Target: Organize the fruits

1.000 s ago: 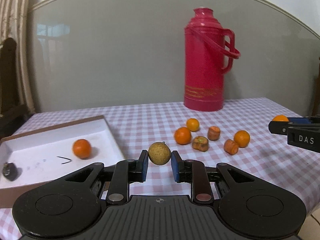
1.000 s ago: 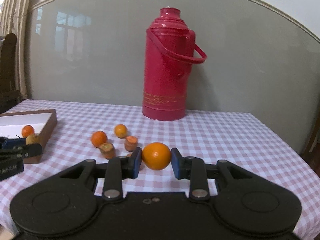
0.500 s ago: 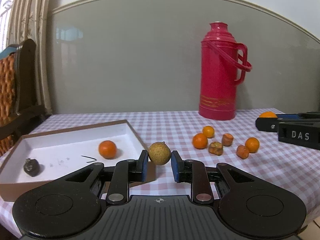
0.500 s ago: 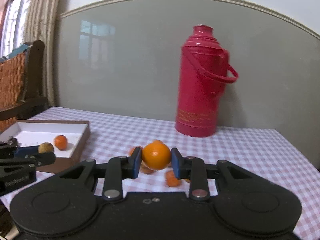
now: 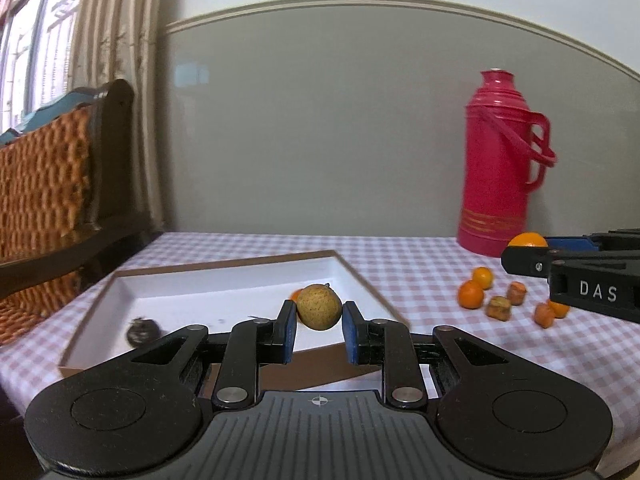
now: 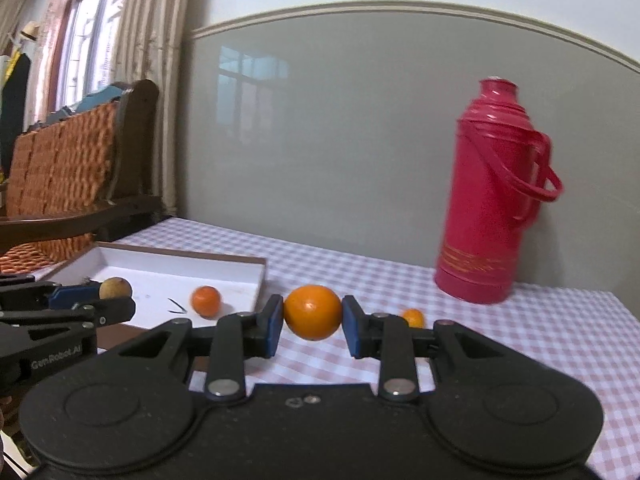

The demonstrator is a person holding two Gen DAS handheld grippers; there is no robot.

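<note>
1. The left gripper (image 5: 319,322) pinches 1 brown-yellow fruit (image 5: 319,306) above the white tray (image 5: 224,288).
2. The right gripper (image 6: 311,322) pinches 1 orange (image 6: 312,317) over the checked table (image 6: 520,320), right of the tray.
3. 1 small orange (image 6: 205,301) lies in the tray; 3 more (image 5: 470,295) sit on the table.
4. 1 second ago both fruits were farther from the tray.

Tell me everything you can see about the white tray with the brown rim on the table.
The tray is a shallow rectangular box, white inside with a brown rim and outer walls, cardboard by its look. It lies flat on the pink checked tablecloth, at the left end near the wooden chair. Inside lie one small orange fruit, a dark lump and a thin dark sliver. The left tool, holding a brownish round fruit, hangs over its near edge; whether it touches is unclear.
</note>
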